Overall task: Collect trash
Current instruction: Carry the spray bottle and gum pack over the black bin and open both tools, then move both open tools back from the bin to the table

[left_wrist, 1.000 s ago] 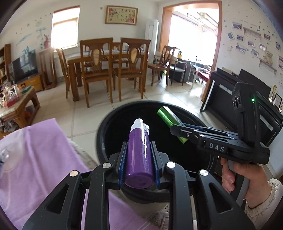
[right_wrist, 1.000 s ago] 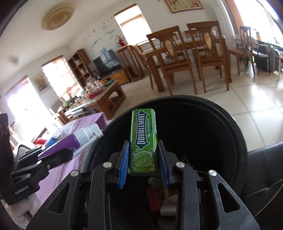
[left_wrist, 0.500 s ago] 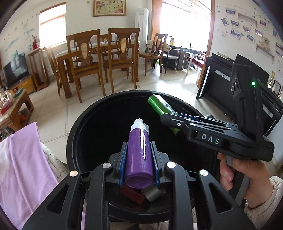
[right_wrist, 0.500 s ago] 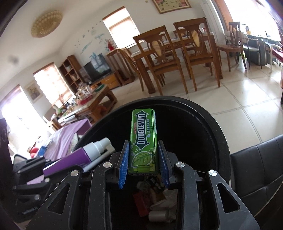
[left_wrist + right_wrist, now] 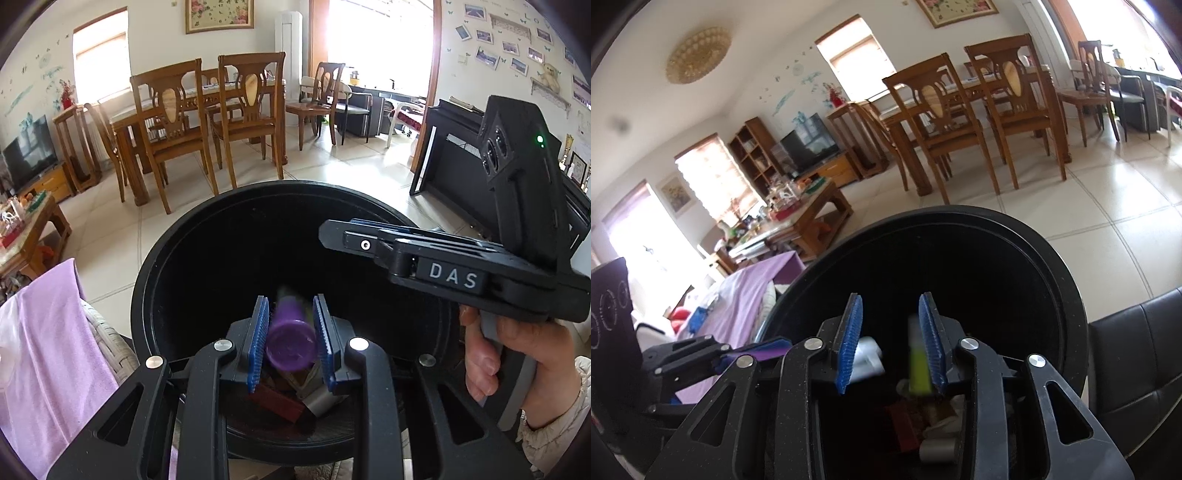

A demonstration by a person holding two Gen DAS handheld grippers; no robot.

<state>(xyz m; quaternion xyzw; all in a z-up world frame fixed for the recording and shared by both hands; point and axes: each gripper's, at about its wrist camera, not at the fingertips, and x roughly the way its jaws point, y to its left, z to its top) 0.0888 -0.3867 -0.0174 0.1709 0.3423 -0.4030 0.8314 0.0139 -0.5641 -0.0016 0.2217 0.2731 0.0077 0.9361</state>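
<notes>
Both grippers hang over the mouth of a round black trash bin. My left gripper is open; the purple bottle is blurred between its blue pads, tipping down into the bin. My right gripper is open; the green Doublemint gum pack is blurred beside its right pad, falling into the bin. The right gripper also shows in the left wrist view, empty. The bottle's white cap shows in the right wrist view.
The bin holds a dark red box, a grey piece and crumpled paper. A purple cloth lies left of the bin, a black leather seat to its right. Wooden chairs and a piano stand beyond.
Both grippers have opened over the bin. The purple bottle and the green gum pack have slipped from the pads and are dropping in. The left gripper moved further over the bin.
</notes>
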